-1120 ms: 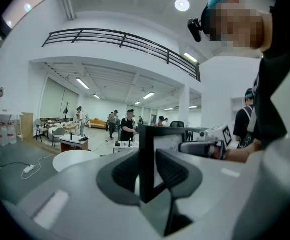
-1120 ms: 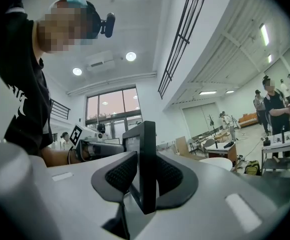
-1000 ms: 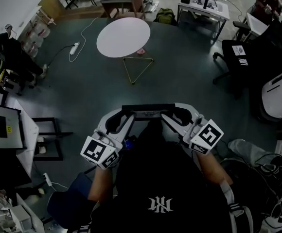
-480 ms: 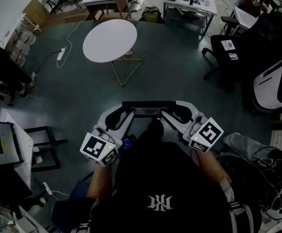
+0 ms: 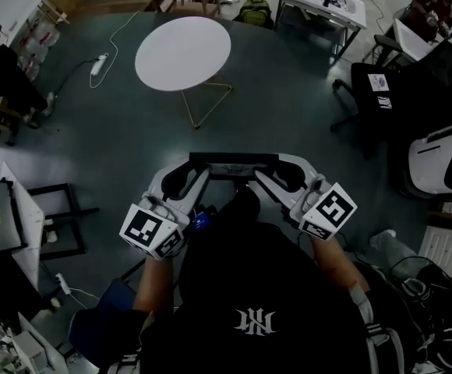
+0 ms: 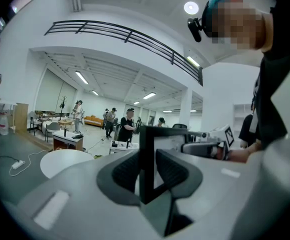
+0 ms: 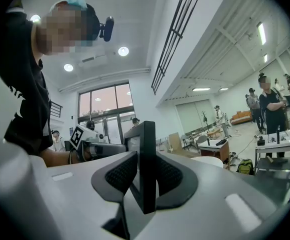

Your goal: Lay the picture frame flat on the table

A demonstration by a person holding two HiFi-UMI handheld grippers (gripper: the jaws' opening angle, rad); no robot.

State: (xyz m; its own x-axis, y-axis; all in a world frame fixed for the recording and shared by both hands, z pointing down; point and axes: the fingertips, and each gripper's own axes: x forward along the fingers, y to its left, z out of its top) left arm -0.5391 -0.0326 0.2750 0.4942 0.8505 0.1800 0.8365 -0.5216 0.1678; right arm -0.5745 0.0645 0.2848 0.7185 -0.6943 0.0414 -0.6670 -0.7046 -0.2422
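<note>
Open hall on my feed, dark floor [image 5: 117, 146], power strip [image 5: 100, 63] lying on it. Round white desk [image 5: 183, 53] ahead; office chair [image 5: 370, 84] off to right. I see frame [image 5: 234, 160] in air before chest, over floor, well apart from desk, long side level. Left gripper [image 5: 192, 170] has its left end, right gripper [image 5: 277, 170] its right end. Both jaws clenched on frame's edge, pads pressing either face. Grippers angle inward toward each other, forearms bent.
</note>
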